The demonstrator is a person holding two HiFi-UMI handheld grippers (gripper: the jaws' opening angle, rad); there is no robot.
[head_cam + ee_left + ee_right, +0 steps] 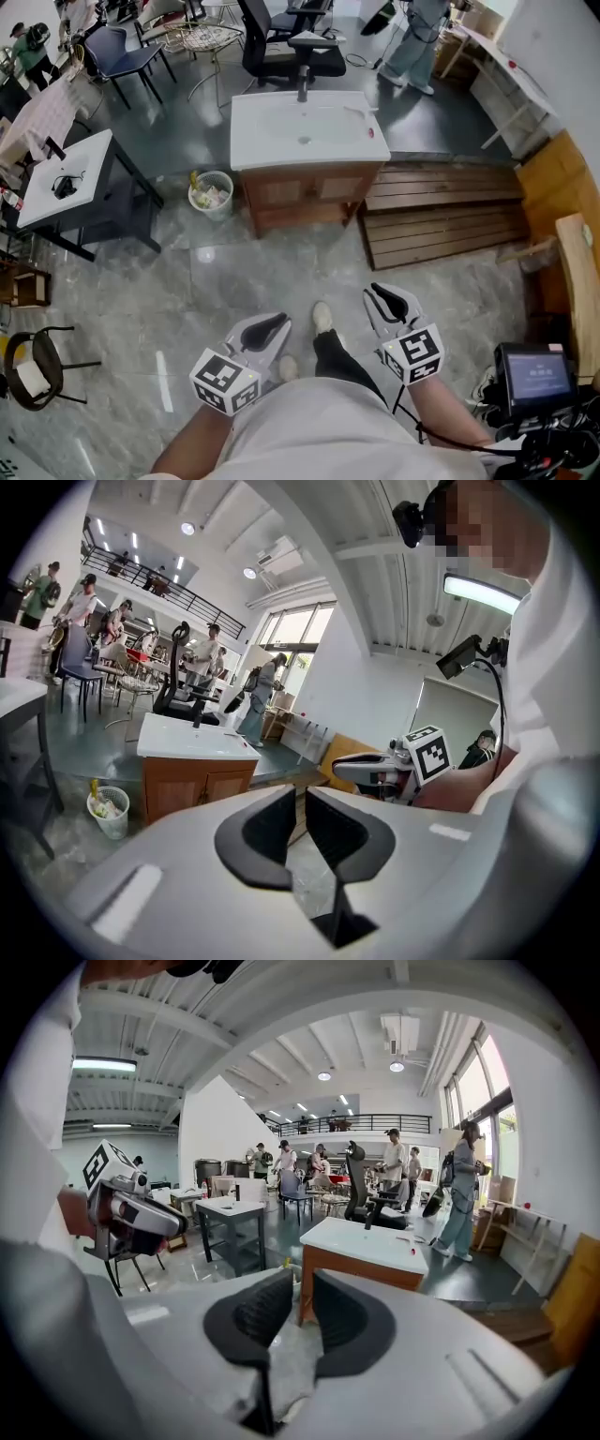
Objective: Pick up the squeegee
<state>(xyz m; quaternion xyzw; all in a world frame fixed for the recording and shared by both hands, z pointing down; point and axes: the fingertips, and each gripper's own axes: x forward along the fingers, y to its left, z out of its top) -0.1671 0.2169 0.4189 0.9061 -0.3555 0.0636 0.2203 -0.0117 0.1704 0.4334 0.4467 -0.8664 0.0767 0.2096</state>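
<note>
A white sink top on a wooden cabinet point(272, 150) stands ahead across the grey floor. On its right side lies a slim white item with a red end point(369, 127), too small to tell what it is; the right gripper view shows it as a red speck point(412, 1251). I hold both grippers low in front of my body, far from the cabinet. My left gripper point(272, 323) point(301, 803) has a narrow gap between its jaws and nothing in it. My right gripper point(384, 292) point(302, 1283) is slightly open and empty.
A waste basket point(211, 194) sits left of the cabinet and wooden pallets point(441, 216) lie to its right. An office chair point(295, 47) stands behind it. A second white table point(66, 178) is at the left, a black stool point(33, 366) near left, and people stand at the back.
</note>
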